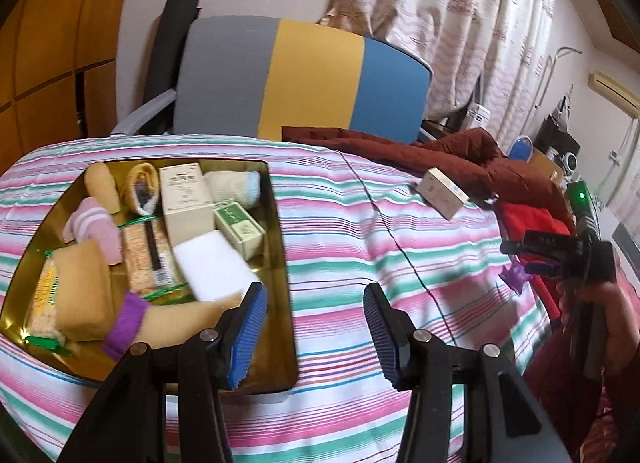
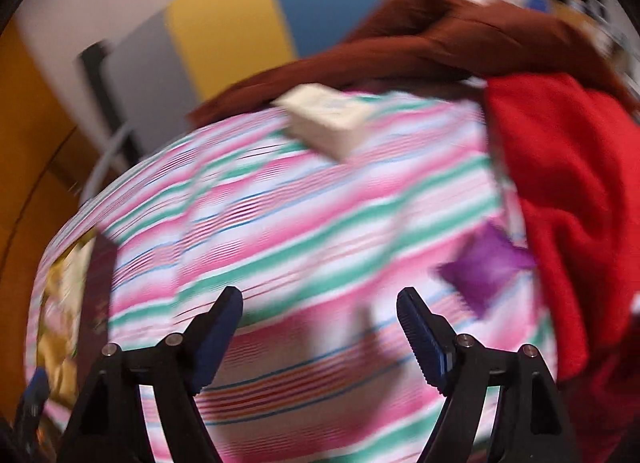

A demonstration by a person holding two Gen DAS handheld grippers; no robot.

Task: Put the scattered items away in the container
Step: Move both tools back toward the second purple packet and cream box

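Observation:
A gold tray (image 1: 280, 247) lies on the striped cloth (image 1: 360, 263), holding several socks, boxes, snack bars and a white sponge (image 1: 212, 267). My left gripper (image 1: 316, 311) is open and empty just right of the tray's near corner. A cream box (image 1: 442, 191) lies on the cloth at the far right; it also shows in the right wrist view (image 2: 328, 123). A purple packet (image 2: 486, 269) lies near the cloth's right edge. My right gripper (image 2: 320, 319) is open and empty above the cloth, left of the packet. The right wrist view is blurred.
A dark red jacket (image 1: 460, 155) and a bright red cloth (image 2: 572, 199) lie along the right side. A grey, yellow and blue chair back (image 1: 304, 75) stands behind the table. The tray's edge (image 2: 64, 283) shows at far left in the right wrist view.

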